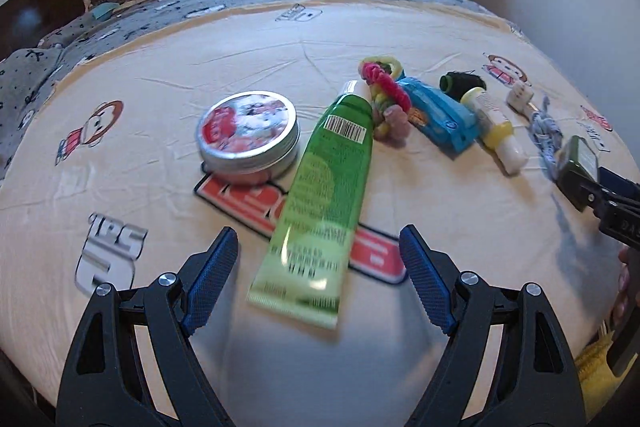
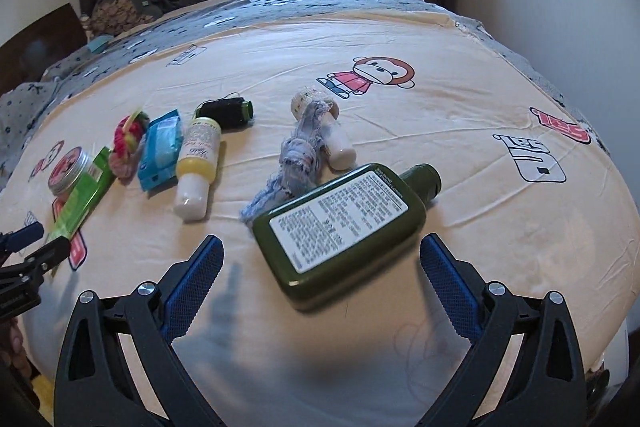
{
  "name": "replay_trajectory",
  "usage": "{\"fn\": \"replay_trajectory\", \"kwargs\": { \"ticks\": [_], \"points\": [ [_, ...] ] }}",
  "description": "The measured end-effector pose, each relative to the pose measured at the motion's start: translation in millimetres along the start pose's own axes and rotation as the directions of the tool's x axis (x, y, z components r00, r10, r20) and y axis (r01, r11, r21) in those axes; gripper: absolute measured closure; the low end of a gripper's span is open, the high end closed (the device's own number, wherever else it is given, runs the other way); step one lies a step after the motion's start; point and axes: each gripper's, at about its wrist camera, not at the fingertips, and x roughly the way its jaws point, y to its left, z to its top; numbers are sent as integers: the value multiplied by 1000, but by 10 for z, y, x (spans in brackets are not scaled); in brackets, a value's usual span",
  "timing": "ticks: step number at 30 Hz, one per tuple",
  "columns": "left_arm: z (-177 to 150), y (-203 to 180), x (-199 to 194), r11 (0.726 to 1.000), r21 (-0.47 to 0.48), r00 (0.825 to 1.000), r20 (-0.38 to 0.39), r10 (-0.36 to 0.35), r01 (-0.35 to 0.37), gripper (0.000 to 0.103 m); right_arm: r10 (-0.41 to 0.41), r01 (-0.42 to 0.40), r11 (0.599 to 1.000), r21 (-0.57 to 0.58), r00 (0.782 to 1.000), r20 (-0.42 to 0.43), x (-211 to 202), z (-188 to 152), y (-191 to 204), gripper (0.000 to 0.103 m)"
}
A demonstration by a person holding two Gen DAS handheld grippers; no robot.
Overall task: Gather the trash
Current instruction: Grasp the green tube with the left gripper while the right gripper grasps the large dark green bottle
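- Left wrist view: the left gripper [image 1: 318,267] hangs over the bed [image 1: 140,131], its jaws released and holding nothing, the near end of one green tube [image 1: 320,203] lying on the sheet between them.
- One round tin [image 1: 249,131] sits just left of the tube.
- To the right lie one pink hair tie [image 1: 386,87], one blue packet [image 1: 438,119], one black thread spool [image 1: 460,83] and one yellow bottle [image 1: 496,125].
- Far right, the right gripper's fingertip [image 1: 600,199] is at one dark green bottle [image 1: 578,167].
- Right wrist view: the right gripper [image 2: 322,267] has its jaws released wide, the dark green bottle [image 2: 340,223] lying flat between them, ungrasped.
- One blue rag [image 2: 296,163] and one small white bottle [image 2: 334,135] lie just beyond it.
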Motion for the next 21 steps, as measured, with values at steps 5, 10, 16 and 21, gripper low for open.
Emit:
{"fn": "replay_trajectory", "kwargs": {
  "ticks": [5, 10, 16, 21],
  "points": [
    [172, -34, 236, 1000, 7, 1000, -25, -9, 10, 25, -4, 5, 999, 34, 1000, -17, 128, 36, -78, 4],
    [320, -76, 365, 999, 25, 999, -34, -26, 27, 31, 30, -30, 999, 31, 999, -10, 134, 24, -110, 5],
    [413, -115, 456, 999, 36, 999, -36, -27, 29, 47, 54, -54, 999, 9, 999, 0, 113, 26, -124, 13],
    [379, -177, 420, 998, 60, 999, -34, -15, 17, 62, 76, -76, 997, 2, 997, 7, 69, -17, -138, 14]
  ]
}}
